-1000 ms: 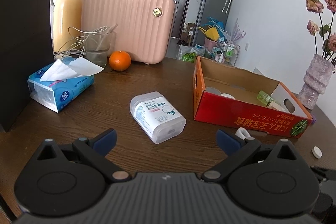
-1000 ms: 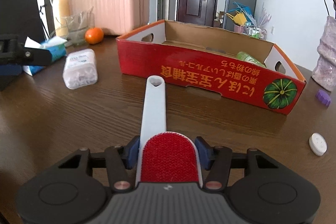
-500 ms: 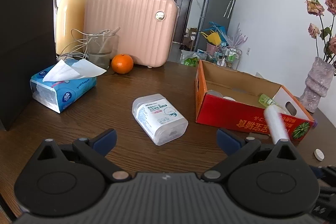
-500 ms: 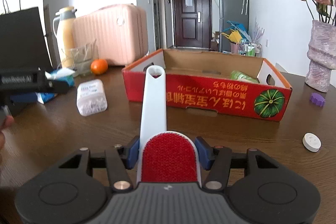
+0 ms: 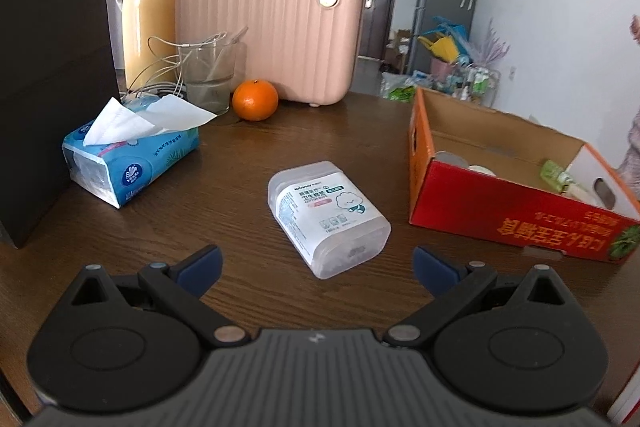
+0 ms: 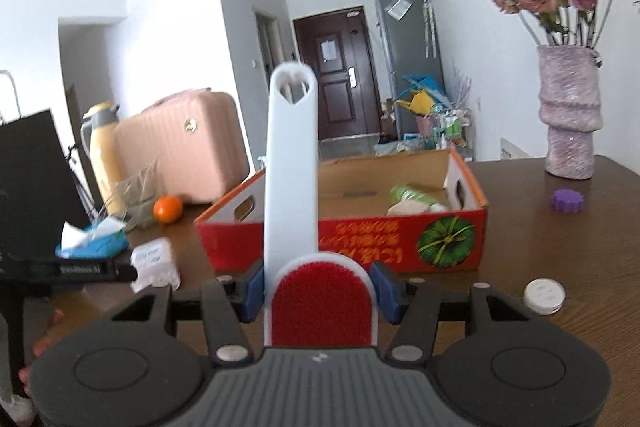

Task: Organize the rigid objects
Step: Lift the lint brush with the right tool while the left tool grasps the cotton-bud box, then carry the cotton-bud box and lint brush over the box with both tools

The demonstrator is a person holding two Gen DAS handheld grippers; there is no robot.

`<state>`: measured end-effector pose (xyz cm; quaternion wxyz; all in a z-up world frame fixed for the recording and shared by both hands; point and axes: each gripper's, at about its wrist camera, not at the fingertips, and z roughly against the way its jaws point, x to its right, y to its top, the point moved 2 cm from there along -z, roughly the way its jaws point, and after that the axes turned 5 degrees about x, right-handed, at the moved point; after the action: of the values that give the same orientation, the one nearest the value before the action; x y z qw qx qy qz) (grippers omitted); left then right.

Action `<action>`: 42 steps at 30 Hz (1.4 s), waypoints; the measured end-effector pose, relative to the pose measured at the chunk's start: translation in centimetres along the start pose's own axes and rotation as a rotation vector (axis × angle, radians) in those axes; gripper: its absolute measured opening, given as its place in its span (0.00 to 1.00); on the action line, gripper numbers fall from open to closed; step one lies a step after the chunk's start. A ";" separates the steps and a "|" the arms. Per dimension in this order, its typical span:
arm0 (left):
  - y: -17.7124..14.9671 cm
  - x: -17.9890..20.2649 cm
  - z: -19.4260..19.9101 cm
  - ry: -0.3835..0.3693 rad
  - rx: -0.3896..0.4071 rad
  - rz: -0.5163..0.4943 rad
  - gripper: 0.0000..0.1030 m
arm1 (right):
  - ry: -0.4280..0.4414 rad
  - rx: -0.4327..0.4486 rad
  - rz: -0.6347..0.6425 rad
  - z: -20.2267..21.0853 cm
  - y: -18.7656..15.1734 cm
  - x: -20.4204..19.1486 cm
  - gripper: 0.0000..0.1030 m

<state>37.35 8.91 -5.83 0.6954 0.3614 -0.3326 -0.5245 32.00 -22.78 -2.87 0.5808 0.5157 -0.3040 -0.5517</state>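
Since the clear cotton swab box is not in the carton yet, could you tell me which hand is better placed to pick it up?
Probably the left. The left gripper is open with the cotton swab box just ahead, while the right gripper is shut on the lint brush.

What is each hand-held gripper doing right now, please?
Left hand-held gripper: open, holding nothing.
Right hand-held gripper: shut on the lint brush.

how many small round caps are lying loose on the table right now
2: a white round plastic cap in front of the red cardboard box, a purple ridged cap beside the vase. Others may be hidden.
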 end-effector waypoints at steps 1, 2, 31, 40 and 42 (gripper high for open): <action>0.1 0.2 -0.4 0.011 -0.004 0.000 1.00 | -0.003 0.007 -0.009 0.1 0.3 0.4 0.53; 0.2 0.4 -0.8 0.028 -0.008 0.002 1.00 | -0.007 0.016 -0.015 0.2 0.5 0.9 0.53; 1.8 2.3 -10.2 0.207 -0.144 0.030 0.66 | -0.115 0.060 -0.072 -1.1 1.5 5.1 0.53; 2.2 1.1 -8.3 0.150 -0.076 0.081 0.64 | -0.105 0.082 -0.058 -0.3 1.1 3.3 0.53; 2.3 0.9 -7.5 0.149 -0.056 0.081 0.64 | -0.098 0.088 -0.060 0.0 1.0 3.1 0.53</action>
<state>44.96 9.57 -7.70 0.7488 0.3662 -0.2794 -0.4765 32.96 -25.87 -2.57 0.5253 0.5220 -0.3405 -0.5793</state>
